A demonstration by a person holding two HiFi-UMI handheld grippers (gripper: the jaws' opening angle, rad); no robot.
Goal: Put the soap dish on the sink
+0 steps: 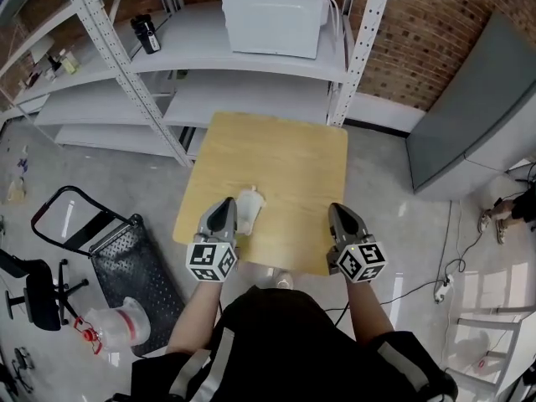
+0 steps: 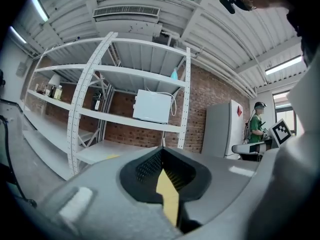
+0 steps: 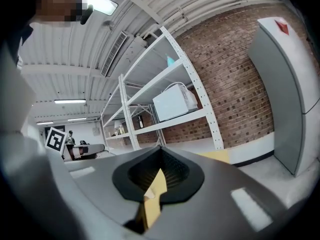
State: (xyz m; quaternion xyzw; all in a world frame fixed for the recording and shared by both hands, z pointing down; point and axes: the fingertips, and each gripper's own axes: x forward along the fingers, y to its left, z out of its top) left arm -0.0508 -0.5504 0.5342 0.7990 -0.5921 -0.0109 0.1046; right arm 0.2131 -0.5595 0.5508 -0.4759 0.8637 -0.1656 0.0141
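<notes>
A small white thing, seemingly the soap dish (image 1: 249, 204), lies on the near left part of the square wooden table (image 1: 285, 166). My left gripper (image 1: 224, 208) hovers just left of it, raised above the table, with its jaws together and nothing in them. My right gripper (image 1: 339, 212) is over the table's near right edge, jaws also together and empty. Both gripper views look level across the room: the left gripper (image 2: 162, 153) and the right gripper (image 3: 160, 158) each show closed tips with a sliver of table behind. No sink is in view.
White metal shelving (image 1: 209, 65) stands behind the table, with a white boxy appliance (image 1: 276, 13) on it. A grey cabinet (image 1: 473, 115) is at the right, a black cart (image 1: 126, 254) and a chair (image 1: 38, 291) at the left. Cables (image 1: 444, 283) lie on the floor.
</notes>
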